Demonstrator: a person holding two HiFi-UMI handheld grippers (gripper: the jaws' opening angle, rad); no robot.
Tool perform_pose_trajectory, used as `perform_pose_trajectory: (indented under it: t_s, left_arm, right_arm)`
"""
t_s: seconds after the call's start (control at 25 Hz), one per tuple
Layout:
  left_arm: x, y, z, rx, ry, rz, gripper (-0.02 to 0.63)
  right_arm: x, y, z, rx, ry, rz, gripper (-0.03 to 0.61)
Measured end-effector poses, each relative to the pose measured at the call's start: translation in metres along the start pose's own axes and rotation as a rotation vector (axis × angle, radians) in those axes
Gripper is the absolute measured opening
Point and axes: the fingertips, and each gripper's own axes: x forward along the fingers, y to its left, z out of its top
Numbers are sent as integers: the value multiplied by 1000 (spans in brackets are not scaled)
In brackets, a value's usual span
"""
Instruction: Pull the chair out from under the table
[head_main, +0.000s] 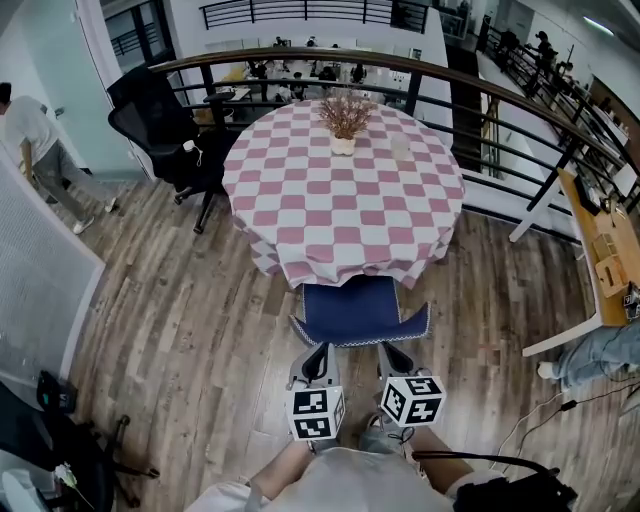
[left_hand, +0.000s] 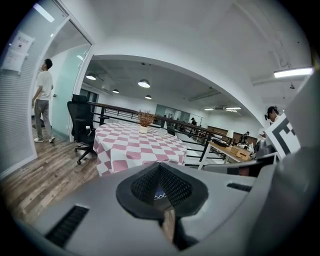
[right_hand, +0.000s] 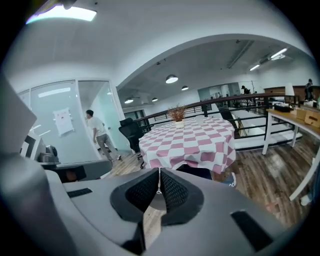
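Your left claw (head_main: 318, 356) and right claw (head_main: 396, 354) have smooth grey shells with black, mesh-textured pads (left_hand: 176, 188). Each carries a white cube (head_main: 317, 412) printed with black square markers. You wear a light grey top (head_main: 350, 482).

Floor (head_main: 200, 330): wood-look planks, grey-brown. 1 round counter (head_main: 340, 200) under a pink-and-white checked cloth stands beside a curved black railing (head_main: 412, 90). 1 black office chair (head_main: 160, 130) stands at its left. 1 wooden desk (head_main: 600, 250) stands at right. Glass partitions (right_hand: 65, 120) line one side. Ceiling white, with round lamps (right_hand: 171, 79) and a strip light (left_hand: 294, 72), all lit.
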Motion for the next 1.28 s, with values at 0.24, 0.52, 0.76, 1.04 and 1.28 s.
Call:
perform_pose_trajectory:
  t_s: [0.24,0.52,0.76,1.04,1.28]
  left_arm:
    - [6,-2,1,14,0,43,5]
    - [7,-3,-2,-17,3,122,5]
    - [5,2,-7,-45,10,205,5]
    - [0,13,-12,-102,-7,321,5]
    - [-3,15,-21,-129,-15,373,5]
  right_arm:
    - [19,6,-6,-159,155,202,94]
    - [33,25,-13,-528,272,508,174]
    - [37,33,-39,-854,398,766,222]
    - [64,10,-78,-1146,627,861,225]
    - [86,-3,-106,-1256,771,870,225]
